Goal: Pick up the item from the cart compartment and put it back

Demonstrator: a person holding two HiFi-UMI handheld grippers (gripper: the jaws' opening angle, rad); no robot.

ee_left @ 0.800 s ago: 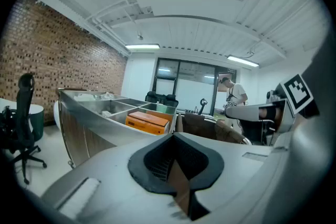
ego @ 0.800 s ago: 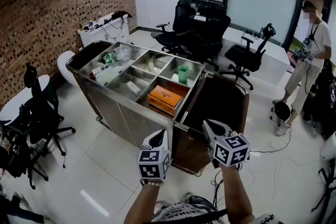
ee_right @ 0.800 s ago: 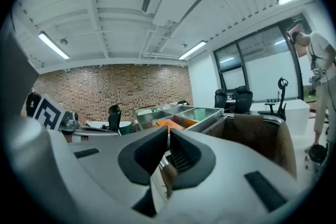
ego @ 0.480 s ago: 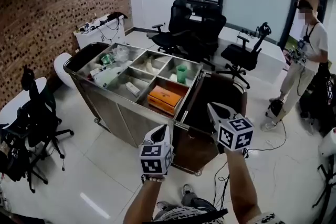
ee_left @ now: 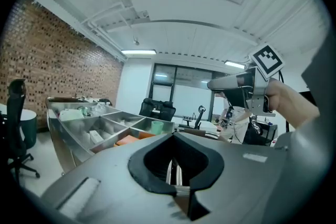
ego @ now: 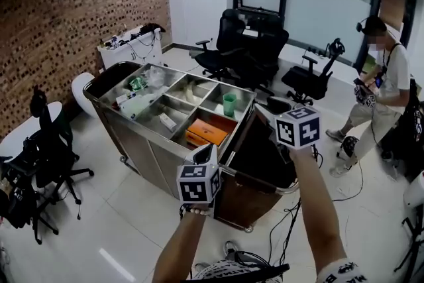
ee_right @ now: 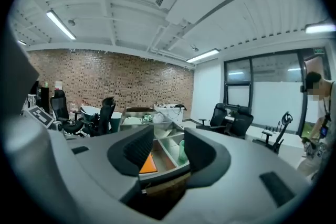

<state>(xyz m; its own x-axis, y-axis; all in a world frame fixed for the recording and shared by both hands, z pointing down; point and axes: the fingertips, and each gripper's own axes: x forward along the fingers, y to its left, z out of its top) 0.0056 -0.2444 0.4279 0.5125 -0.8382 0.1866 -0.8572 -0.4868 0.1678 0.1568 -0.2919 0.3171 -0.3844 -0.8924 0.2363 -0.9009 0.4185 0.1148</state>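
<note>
A steel cart point(ego: 149, 142) with several open compartments stands ahead of me. One near compartment holds an orange box point(ego: 207, 132); the one behind it holds a green cup point(ego: 229, 103). My left gripper point(ego: 206, 155) hangs low before the cart's near corner, its pads point(ee_left: 175, 173) shut together on nothing. My right gripper point(ego: 266, 109) is raised higher, over the cart's right end, open and empty. In the right gripper view, that gripper point(ee_right: 169, 147) frames the orange box point(ee_right: 148, 163) and green cup point(ee_right: 181, 150) at a distance between its jaws. The left gripper view shows the right gripper point(ee_left: 231, 84) at upper right.
A dark bin point(ego: 265, 149) hangs on the cart's right end, below my right gripper. Black office chairs point(ego: 255, 43) stand behind the cart, another chair point(ego: 46, 142) at the left. A person point(ego: 384, 76) stands at the far right. Cables point(ego: 291, 215) lie on the floor.
My right gripper has risen and moved forward towards the cart's right end. The left gripper has crept up slightly towards the cart's corner.
</note>
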